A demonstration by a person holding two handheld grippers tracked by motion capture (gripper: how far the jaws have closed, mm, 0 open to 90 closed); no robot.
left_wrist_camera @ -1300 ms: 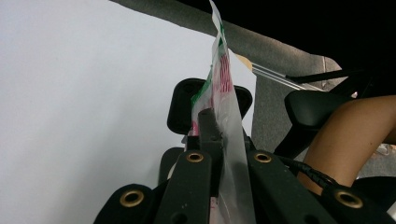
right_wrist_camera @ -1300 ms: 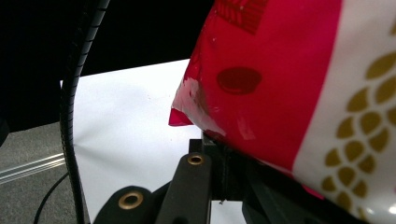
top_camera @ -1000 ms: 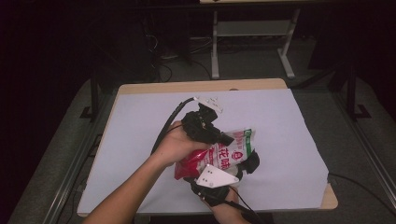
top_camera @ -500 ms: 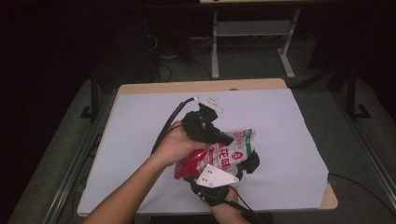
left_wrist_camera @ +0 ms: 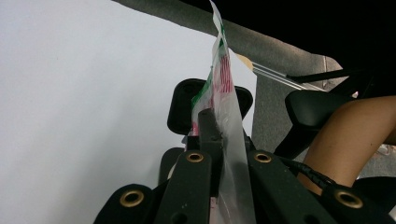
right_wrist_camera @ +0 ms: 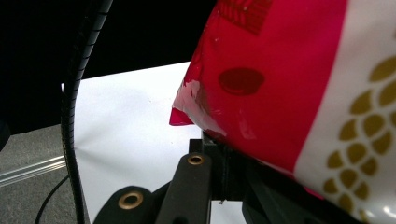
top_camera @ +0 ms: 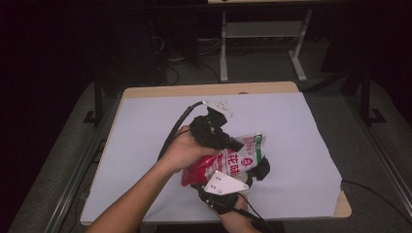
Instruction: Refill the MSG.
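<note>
Dark room beyond, grey floor, white-covered worktop (top_camera: 145, 145). Over its near middle, held clear of the sheet: a puffy snack bag (top_camera: 228, 162), red and white with gold dots, green at one end. Left hand-held gripper (top_camera: 236, 144) clamped tight on the thin sealed edge, wrist bent inward. Right hand-held gripper (top_camera: 248, 178) pinching the red corner from below.
</note>
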